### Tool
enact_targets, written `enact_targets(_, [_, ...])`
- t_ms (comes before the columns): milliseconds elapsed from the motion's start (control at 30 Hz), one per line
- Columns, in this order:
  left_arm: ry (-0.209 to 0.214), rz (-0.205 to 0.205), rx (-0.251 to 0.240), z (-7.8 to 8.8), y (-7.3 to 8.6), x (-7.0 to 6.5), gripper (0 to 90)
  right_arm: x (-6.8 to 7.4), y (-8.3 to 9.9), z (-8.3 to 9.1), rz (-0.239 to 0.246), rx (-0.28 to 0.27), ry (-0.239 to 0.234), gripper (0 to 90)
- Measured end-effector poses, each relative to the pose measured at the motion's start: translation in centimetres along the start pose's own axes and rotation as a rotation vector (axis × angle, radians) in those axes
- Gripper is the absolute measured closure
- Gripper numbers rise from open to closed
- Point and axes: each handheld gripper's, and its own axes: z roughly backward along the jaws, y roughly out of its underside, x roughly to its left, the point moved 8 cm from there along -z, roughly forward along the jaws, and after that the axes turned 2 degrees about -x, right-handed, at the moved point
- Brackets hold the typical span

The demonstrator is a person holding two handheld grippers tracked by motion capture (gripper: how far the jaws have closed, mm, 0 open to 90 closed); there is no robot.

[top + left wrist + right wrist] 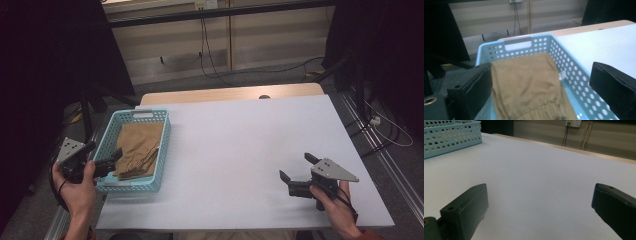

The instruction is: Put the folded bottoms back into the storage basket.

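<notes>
The left gripper (103,156) hovers at the near left edge of the light-blue perforated basket (162,150), its jaws spread wide and holding nothing; in the left gripper view the two black jaws stand either side of the folded tan garment (529,85), which lies flat inside the basket (571,67) with an elastic-gathered edge toward the near end and a small white label at its right side. From the high view the garment (139,149) occupies most of the basket floor, at the left side of the white table (250,145). The right gripper (298,171) is held over the near right part of the table, well apart from the basket, jaws likewise wide open and empty; its own view shows bare tabletop ahead and the basket (451,137) at far left. Judgement: the step in hand is the approach to the garment, with no grasp yet made. The next move calls for lowering the left gripper into the basket, past its near wall, and closing on the garment's near edge; whether the jaws now touch the fabric cannot be told.
</notes>
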Motion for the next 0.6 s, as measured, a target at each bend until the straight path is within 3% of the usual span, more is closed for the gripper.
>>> enact_targets(200, [0.050, -0.034, -0.005, -0.3, -0.3, -2.6, 4.5, 0.1, -0.1, 0.1, 0.005, -0.003, -0.005, 0.6])
enact_targets(333, [0.065, -0.030, -0.028, -1.4, 0.1, -3.9, 3.9, 0.1, -0.1, 0.1, 0.005, -0.005, -0.006, 0.6])
enact_targets(467, [0.129, -0.017, -0.021, -2.1, 0.2, -5.6, 4.0, 0.1, -0.1, 0.1, 0.003, -0.004, -0.005, 0.6])
enact_targets(600, [0.147, -0.024, -0.039, -2.0, -0.4, -7.0, 4.6, 0.1, -0.1, 0.1, 0.003, -0.004, -0.006, 0.6])
